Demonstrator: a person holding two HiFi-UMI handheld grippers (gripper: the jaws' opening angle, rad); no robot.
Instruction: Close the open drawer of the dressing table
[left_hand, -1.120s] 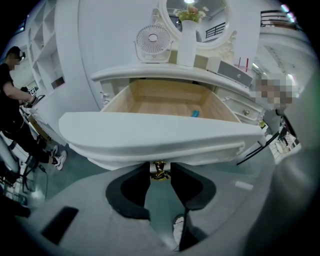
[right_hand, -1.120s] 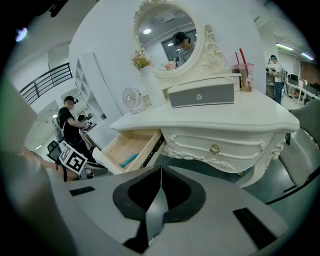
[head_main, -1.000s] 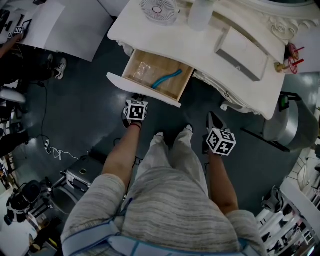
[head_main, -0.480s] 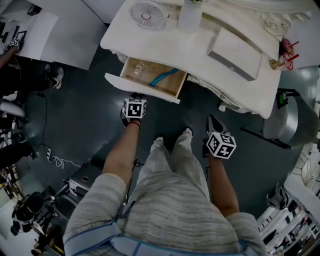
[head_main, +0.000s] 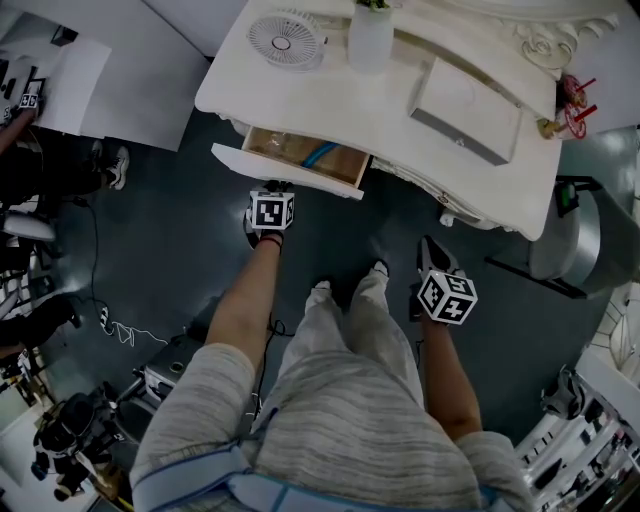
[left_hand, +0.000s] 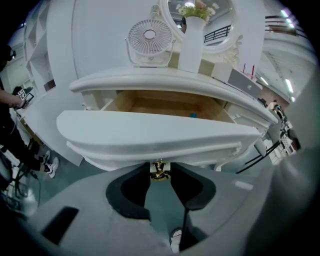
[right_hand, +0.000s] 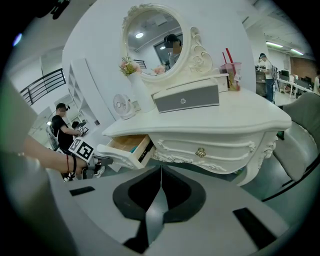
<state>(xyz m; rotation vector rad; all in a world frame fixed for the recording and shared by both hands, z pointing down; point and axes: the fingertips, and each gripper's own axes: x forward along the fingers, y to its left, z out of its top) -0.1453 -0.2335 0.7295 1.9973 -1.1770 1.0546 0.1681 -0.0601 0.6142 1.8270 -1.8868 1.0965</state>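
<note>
The white dressing table (head_main: 395, 110) has its left drawer (head_main: 290, 169) partly out, with a wooden inside and a blue object (head_main: 320, 154) lying in it. My left gripper (head_main: 273, 188) is at the drawer front (left_hand: 150, 132), shut on the small gold knob (left_hand: 159, 170) under its middle. Both black pads (left_hand: 134, 186) sit tight against that knob. My right gripper (head_main: 431, 252) hangs apart over the dark floor, right of the drawer. In the right gripper view that gripper (right_hand: 160, 171) is shut and empty, and the drawer (right_hand: 126, 148) shows at the left.
On the tabletop stand a small fan (head_main: 285, 40), a white vase (head_main: 370, 38), a grey box (head_main: 463, 107) and a cup with red straws (head_main: 573, 110). A grey round seat (head_main: 566, 243) is at the right. My own legs and feet (head_main: 350, 300) are below the drawer.
The drawer has slid further into the table, with less of its inside showing. My left gripper has followed it toward the table, still on the knob. The right gripper has barely shifted.
</note>
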